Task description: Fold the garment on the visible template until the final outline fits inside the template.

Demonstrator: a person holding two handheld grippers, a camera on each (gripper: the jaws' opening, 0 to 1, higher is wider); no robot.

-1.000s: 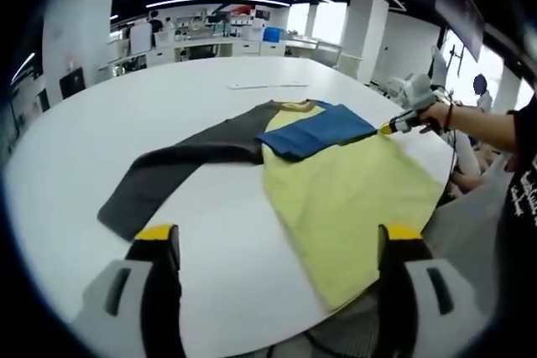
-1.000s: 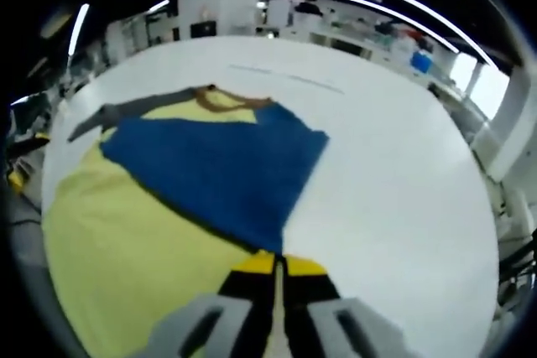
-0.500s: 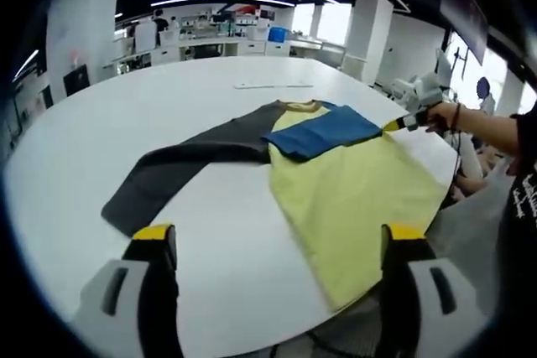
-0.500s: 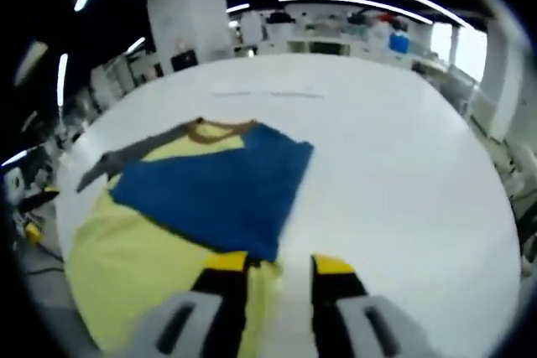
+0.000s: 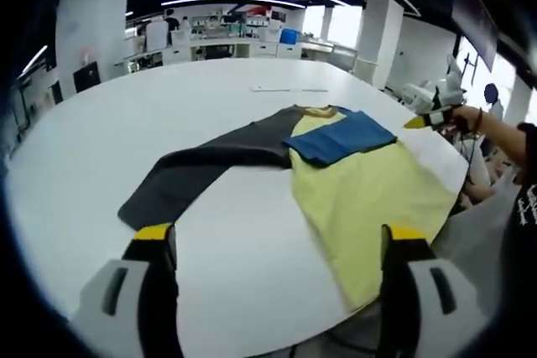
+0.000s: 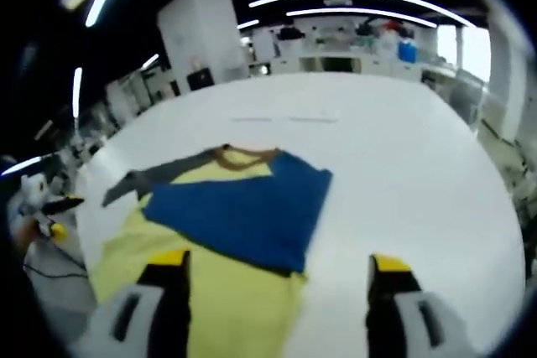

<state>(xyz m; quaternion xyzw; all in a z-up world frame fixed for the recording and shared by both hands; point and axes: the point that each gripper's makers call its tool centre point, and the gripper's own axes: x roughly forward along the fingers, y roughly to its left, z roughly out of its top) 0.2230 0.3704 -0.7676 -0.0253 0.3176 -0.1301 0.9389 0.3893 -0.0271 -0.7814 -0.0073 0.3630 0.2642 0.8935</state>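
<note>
A shirt lies flat on the white round table (image 5: 109, 132). Its body is yellow (image 5: 369, 199), one long sleeve is dark grey (image 5: 201, 169) and stretches out sideways, and the other sleeve is blue (image 5: 344, 136) and lies folded across the chest. My left gripper (image 5: 281, 236) is open and hovers short of the grey sleeve's cuff, holding nothing. My right gripper (image 6: 279, 262) is open above the yellow body (image 6: 226, 291), just behind the blue sleeve (image 6: 243, 215). In the left gripper view the right gripper (image 5: 415, 122) hangs in a hand just past the shirt's far side.
A thin pale strip (image 5: 289, 88) lies on the table beyond the collar. The yellow hem reaches the table's near edge (image 5: 369, 299). A person's arm (image 5: 495, 127) reaches in from the right. Desks and pillars stand in the background.
My right gripper has let go of the blue sleeve, opened wide and drawn back and up. The sleeve stays folded on the yellow body. The left gripper has hardly shifted.
</note>
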